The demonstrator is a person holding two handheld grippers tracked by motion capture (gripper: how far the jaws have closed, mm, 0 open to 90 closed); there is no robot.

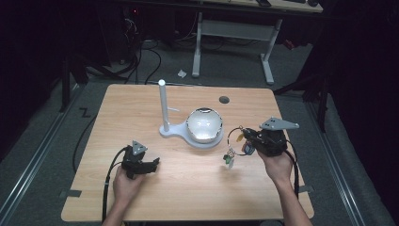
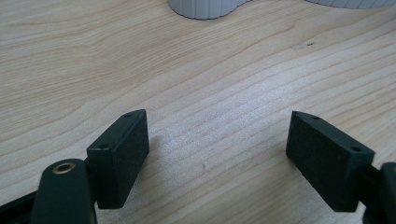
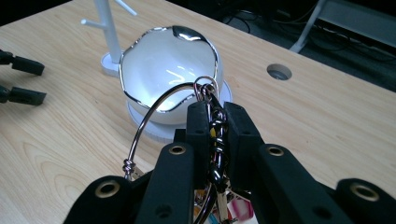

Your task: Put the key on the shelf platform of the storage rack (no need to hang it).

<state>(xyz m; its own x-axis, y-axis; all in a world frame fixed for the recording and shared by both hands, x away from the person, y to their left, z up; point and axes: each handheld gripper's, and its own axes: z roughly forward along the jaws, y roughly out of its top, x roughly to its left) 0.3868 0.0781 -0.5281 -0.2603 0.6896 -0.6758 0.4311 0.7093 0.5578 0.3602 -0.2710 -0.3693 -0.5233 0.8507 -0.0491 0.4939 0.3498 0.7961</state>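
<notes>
At the left of the high view the left gripper (image 1: 149, 165) rests low over the table (image 1: 141, 108), its 2 jaws spread wide with only bare wood between them, as the left gripper view confirms; it grasps nothing.

Toward the middle stands the white stand (image 1: 164, 106), an upright post with short side pegs on a flat base, and on the wider end of that base sits the bowl (image 1: 204, 125), white inside with a wavy silver rim (glossy enough to throw glare).

To the right, the right gripper (image 1: 246, 137) is clenched on the key bunch (image 1: 237, 143): in the right gripper view the jaws pinch the twisted cluster of small rings (image 3: 215, 135), while the large wire loop (image 3: 154, 112) arcs out to the side and the keys and tags dangle below, clear of the tabletop, just beside the bowl.

The risk, as I judge it, lies in that narrow pinch. The pads hold only thin metal rings, so a swing of the hanging keys could twist the bunch loose. The projecting loop might also catch the bowl's rim and tip it off its base, or miss a peg if hanging is intended.
</notes>
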